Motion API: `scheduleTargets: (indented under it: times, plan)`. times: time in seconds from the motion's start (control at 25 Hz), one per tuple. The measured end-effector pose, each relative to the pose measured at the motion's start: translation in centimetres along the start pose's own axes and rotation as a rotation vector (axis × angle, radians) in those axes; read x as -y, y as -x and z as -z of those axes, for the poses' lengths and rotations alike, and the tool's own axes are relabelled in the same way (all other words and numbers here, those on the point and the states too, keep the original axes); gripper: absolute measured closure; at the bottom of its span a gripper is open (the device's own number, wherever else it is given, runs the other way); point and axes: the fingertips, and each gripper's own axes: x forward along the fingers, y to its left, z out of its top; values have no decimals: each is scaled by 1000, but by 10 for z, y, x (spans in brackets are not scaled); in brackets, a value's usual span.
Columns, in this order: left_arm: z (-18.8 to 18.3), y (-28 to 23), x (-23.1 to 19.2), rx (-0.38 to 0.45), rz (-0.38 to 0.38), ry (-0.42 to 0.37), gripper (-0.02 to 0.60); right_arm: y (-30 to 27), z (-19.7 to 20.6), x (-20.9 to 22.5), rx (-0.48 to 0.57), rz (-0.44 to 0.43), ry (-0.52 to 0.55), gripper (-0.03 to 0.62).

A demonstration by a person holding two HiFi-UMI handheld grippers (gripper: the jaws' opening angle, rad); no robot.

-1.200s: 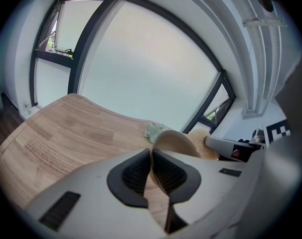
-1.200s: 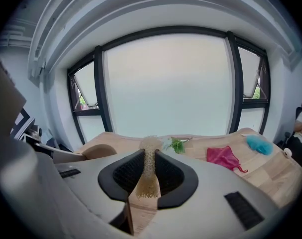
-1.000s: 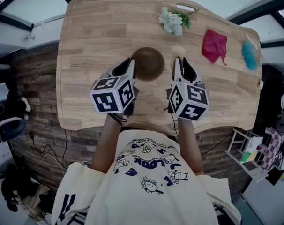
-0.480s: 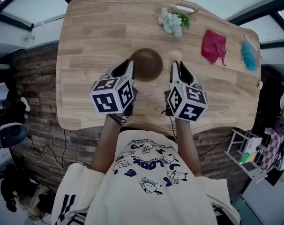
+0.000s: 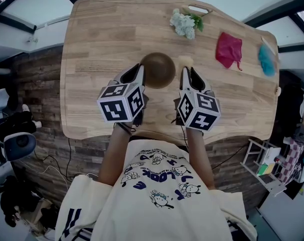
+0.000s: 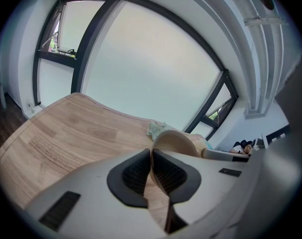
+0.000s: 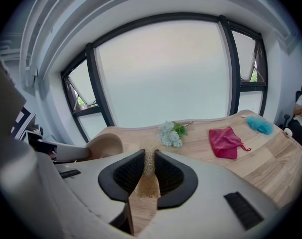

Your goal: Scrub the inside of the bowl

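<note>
A dark brown wooden bowl (image 5: 159,69) sits on the table (image 5: 102,39) in the head view. My left gripper (image 5: 140,70) is at its left side, shut on the rim. In the left gripper view the bowl's pale wall (image 6: 177,142) runs between the pads at my left gripper (image 6: 152,158). My right gripper (image 5: 186,71) is just right of the bowl, shut on a tan scrub pad (image 5: 185,61). In the right gripper view the scrub pad (image 7: 149,177) stands between the black pads of my right gripper (image 7: 149,171), and the bowl (image 7: 105,145) lies to the left.
White artificial flowers (image 5: 184,23) lie at the far side of the table, a red cloth (image 5: 229,49) and a blue fluffy item (image 5: 266,60) at the right. The flowers (image 7: 170,133), red cloth (image 7: 226,142) and blue item (image 7: 260,125) also show ahead of the right gripper.
My right gripper has shifted a little to the left, closer to the bowl, carrying the scrub pad. The left gripper and the bowl have stayed in place.
</note>
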Motion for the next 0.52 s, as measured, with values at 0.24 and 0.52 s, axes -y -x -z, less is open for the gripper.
scheduleTargets:
  times: [0.24, 0.52]
  plan:
    - [-1, 1, -2, 1, 0, 3, 537, -2, -1, -3, 1, -7, 0, 534]
    - [-1, 1, -5, 3, 0, 2, 537, -2, 1, -7, -4, -12, 9, 534]
